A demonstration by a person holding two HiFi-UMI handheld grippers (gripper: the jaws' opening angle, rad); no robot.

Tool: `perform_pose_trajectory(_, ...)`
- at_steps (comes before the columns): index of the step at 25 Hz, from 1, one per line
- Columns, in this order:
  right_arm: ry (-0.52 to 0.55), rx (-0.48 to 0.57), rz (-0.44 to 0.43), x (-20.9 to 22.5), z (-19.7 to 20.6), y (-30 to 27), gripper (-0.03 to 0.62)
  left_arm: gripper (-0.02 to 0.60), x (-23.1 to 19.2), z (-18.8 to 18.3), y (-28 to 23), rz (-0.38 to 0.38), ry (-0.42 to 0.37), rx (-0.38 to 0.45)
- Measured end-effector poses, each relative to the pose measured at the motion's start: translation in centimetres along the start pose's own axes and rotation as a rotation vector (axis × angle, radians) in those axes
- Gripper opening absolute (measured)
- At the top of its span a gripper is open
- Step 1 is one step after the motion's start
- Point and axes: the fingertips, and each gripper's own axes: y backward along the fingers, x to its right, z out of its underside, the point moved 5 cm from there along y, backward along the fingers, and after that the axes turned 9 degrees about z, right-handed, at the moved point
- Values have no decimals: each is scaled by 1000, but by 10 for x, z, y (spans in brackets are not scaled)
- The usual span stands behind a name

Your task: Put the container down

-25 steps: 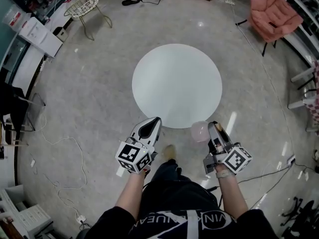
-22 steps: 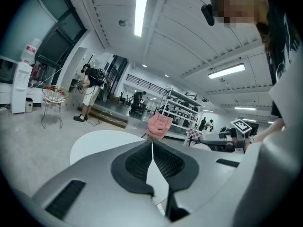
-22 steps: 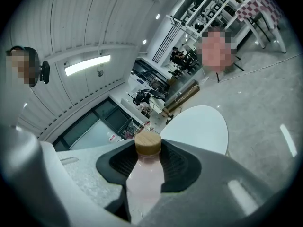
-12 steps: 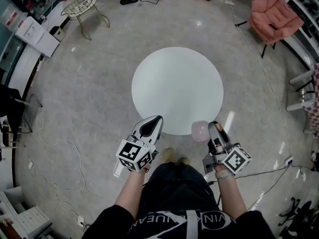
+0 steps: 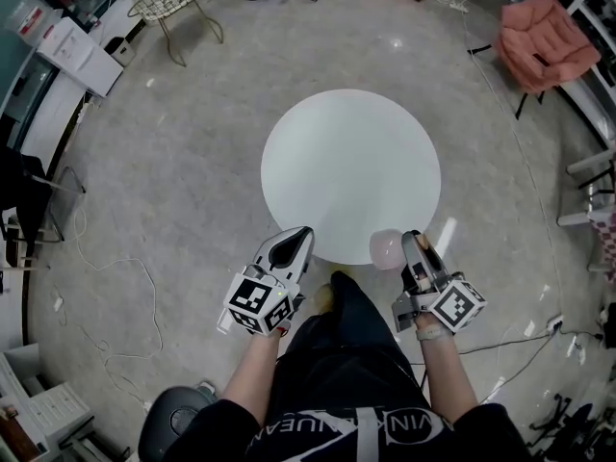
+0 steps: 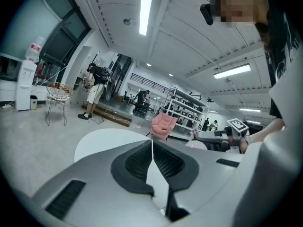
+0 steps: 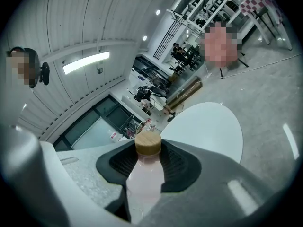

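Pink container, base hidden, sits clamped in the right gripper; left gripper closed, empty.

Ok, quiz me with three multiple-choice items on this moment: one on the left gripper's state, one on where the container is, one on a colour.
1. The left gripper is:
A. shut with nothing in it
B. wide open
C. half open

2. The container is:
A. in the left gripper
B. in the right gripper
C. in neither gripper

3. The container's lid is:
A. blue
B. black
C. tan

Answers:
1. A, the left gripper view shows its jaws meeting with nothing between them.
2. B, the right gripper's pads press on the container's pale pink sides.
3. C, the lid looks wood-tan in the right gripper view.
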Motion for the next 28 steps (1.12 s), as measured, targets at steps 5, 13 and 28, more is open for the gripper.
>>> perform_pose_trajectory(5,8,-33,-15,-1,-6,-23,137,15,-9,-2,-8,-18,20,-5)
perform_pose_trajectory(13,44,-86,-20,15,-15,-64,137,15,-26,2,-37,-28,39,-16)
perform_pose_trajectory(28,150,-174,-13,43,-14,-107,137,15,-31,26,-73,-39,40,-57)
